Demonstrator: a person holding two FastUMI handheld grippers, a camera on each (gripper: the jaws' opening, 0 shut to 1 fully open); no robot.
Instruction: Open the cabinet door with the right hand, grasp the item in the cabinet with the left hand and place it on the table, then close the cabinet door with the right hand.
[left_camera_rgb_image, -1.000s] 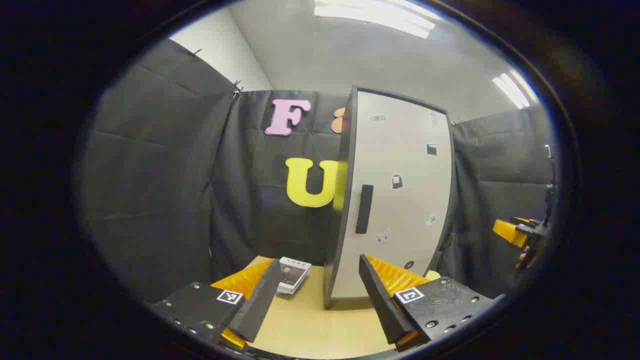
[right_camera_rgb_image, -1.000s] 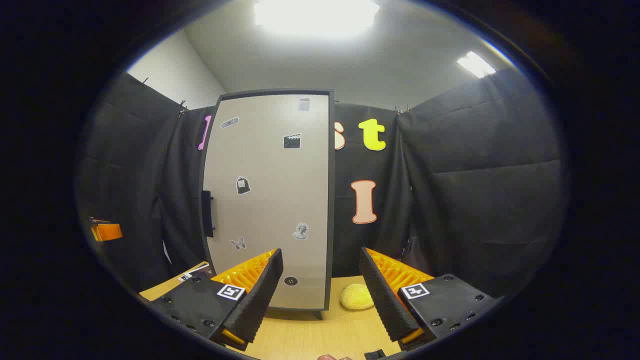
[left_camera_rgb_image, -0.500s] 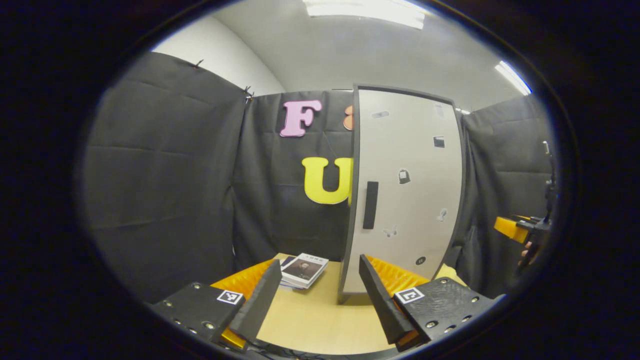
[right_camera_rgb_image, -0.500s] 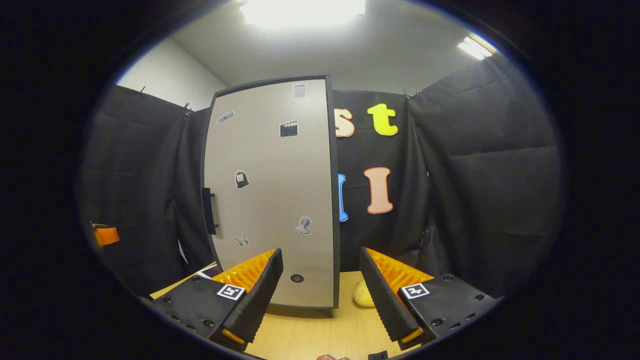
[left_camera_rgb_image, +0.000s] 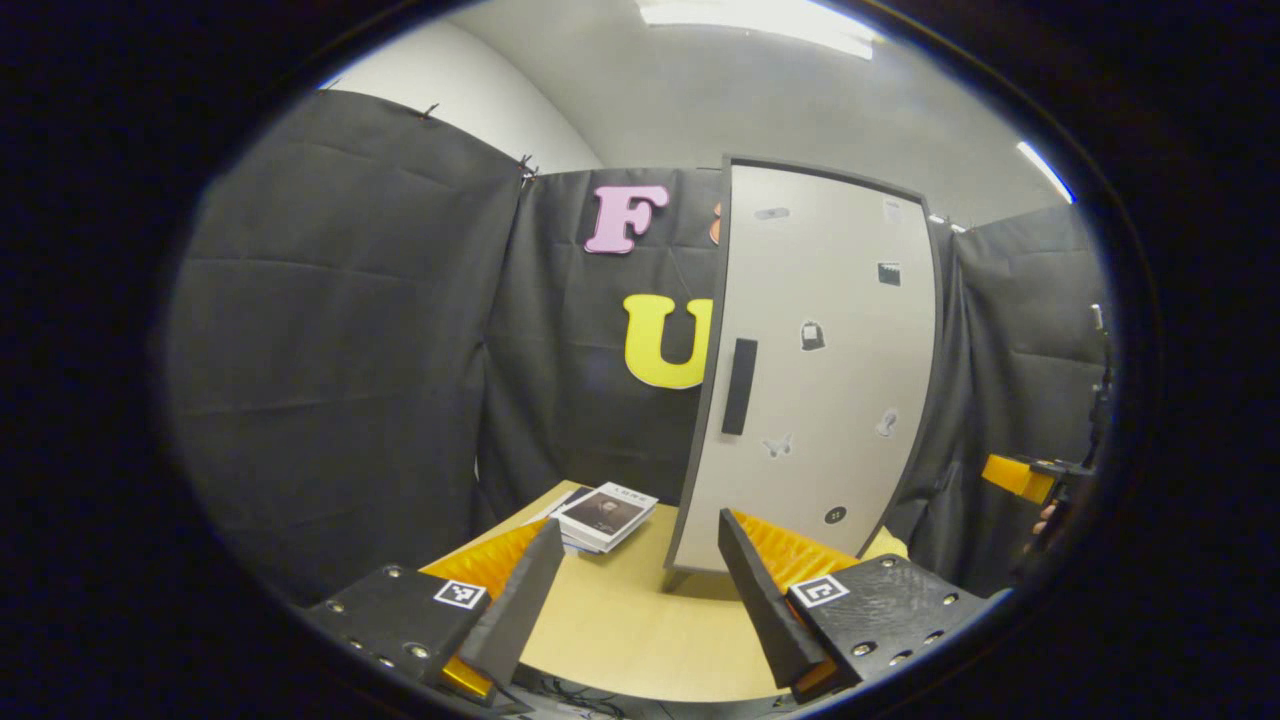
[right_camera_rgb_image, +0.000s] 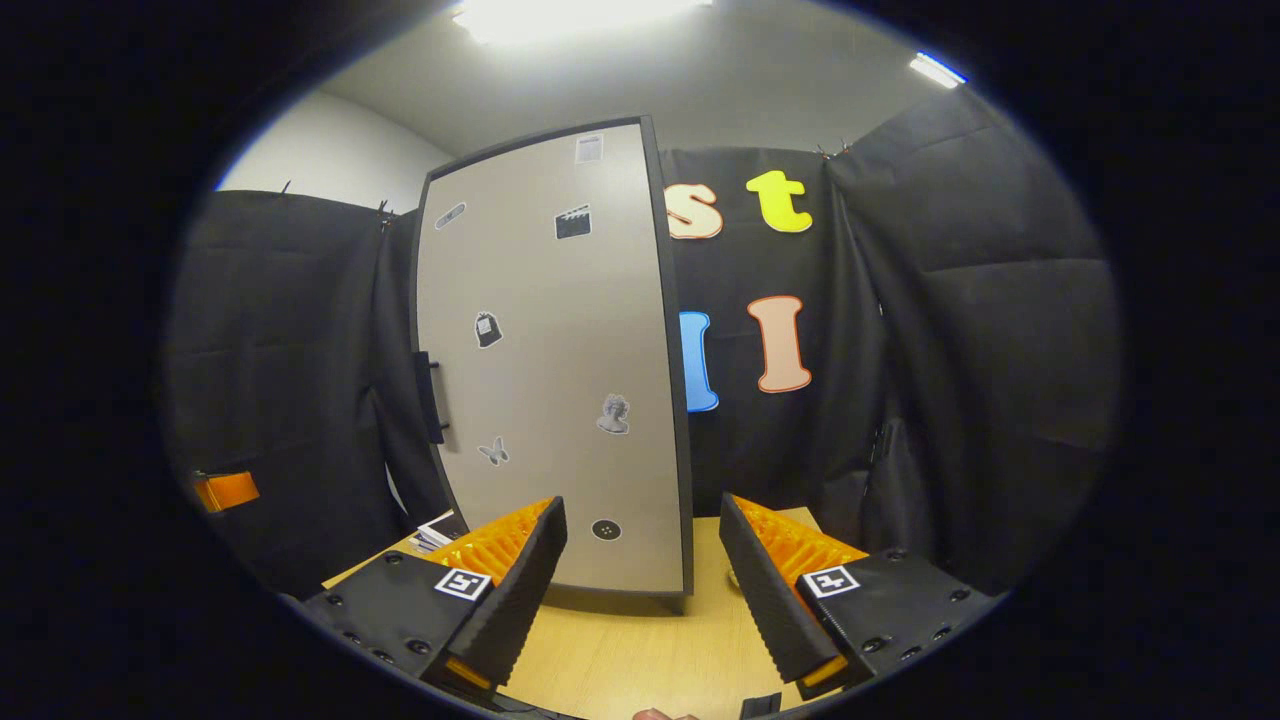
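A light wooden table (left_camera_rgb_image: 620, 640) stands in a booth with black cloth walls, under a grey ceiling with bright strip lights (right_camera_rgb_image: 575, 15). In the left gripper view, a small stack of booklets (left_camera_rgb_image: 605, 515) lies on the table at about 11 o'clock from the left gripper (left_camera_rgb_image: 635, 600). The cabinet (right_camera_rgb_image: 555, 370) stands upright on the table, tall and narrow, with a dark frame. Its door (left_camera_rgb_image: 815, 360) is pale grey, flat and closed, with several small stickers on it and a dark vertical handle (left_camera_rgb_image: 739, 386) near its left edge. The cabinet is at about 1 o'clock from the left gripper and at 11 o'clock from the right gripper (right_camera_rgb_image: 640, 590). Both grippers have their fingers spread wide and hold nothing. The other gripper's orange part (left_camera_rgb_image: 1020, 475) shows at 3 o'clock in the left gripper view.
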